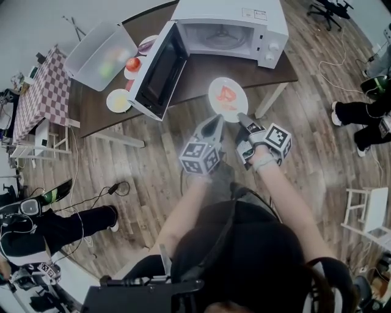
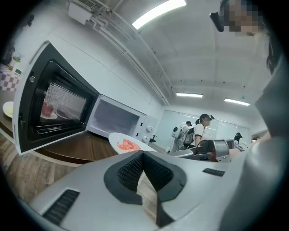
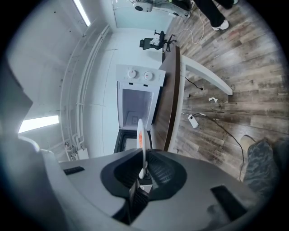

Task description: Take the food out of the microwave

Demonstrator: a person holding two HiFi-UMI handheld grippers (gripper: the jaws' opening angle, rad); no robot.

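One plate (image 1: 228, 96), rim in right tool (image 1: 242, 117), clears microwave (image 1: 227, 13).

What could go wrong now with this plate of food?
Only the right claw pinches the plate by its rim, so it could tilt and spill the food. It hangs partly past the table edge, so a slip may land on the floor. The open door nearby could get bumped.
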